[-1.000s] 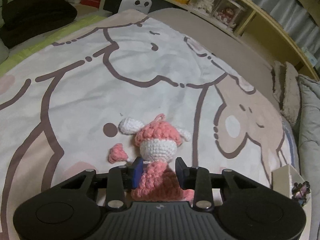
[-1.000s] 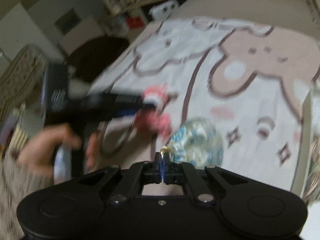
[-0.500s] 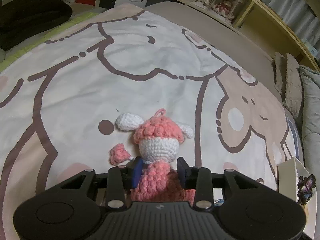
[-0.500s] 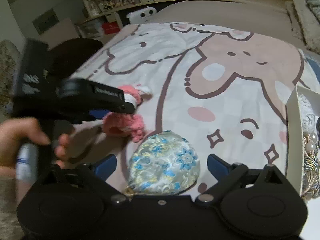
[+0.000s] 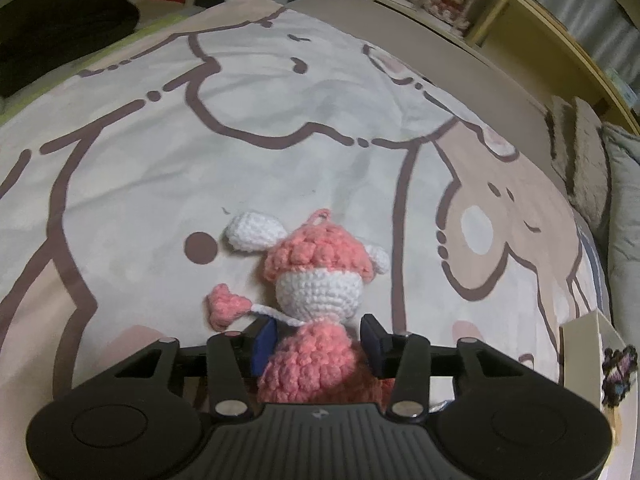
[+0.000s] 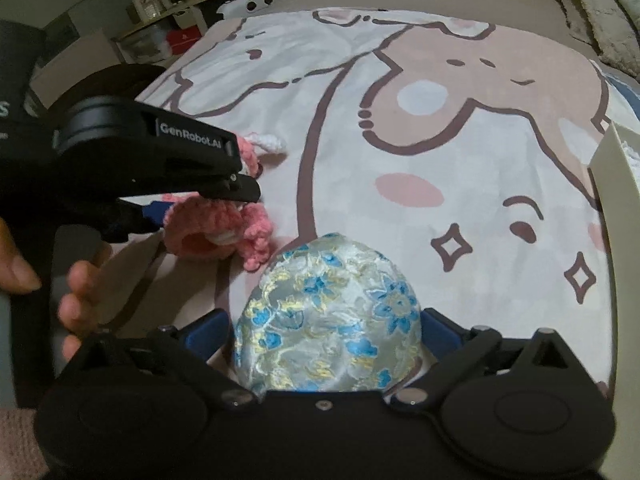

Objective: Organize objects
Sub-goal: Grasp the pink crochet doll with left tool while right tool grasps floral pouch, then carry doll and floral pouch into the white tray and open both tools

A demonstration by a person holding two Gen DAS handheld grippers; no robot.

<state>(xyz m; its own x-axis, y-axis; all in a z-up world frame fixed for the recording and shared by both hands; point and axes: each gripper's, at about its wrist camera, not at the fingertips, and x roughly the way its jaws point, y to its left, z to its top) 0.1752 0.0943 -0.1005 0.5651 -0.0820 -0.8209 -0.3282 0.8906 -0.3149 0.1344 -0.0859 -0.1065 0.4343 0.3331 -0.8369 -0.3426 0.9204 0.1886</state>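
My left gripper (image 5: 318, 342) has the pink crochet doll (image 5: 316, 300) between its pads. The jaws have just been opening a little, with small gaps beside the doll, so I think I am letting it lie on the cartoon blanket (image 5: 280, 128). My right gripper (image 6: 326, 334) has just been opening wide around the flowery silk pouch (image 6: 328, 316), not pinching yet. I think the white box (image 6: 614, 184) on the right is where both go.

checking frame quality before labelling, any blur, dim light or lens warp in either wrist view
Left wrist view: dim warm light, pink and white crochet doll sharp, shelf bowed by fisheye. Right wrist view: silvery blue-flowered brocade pouch sharp, the person's hand soft at the left edge, dark corners.
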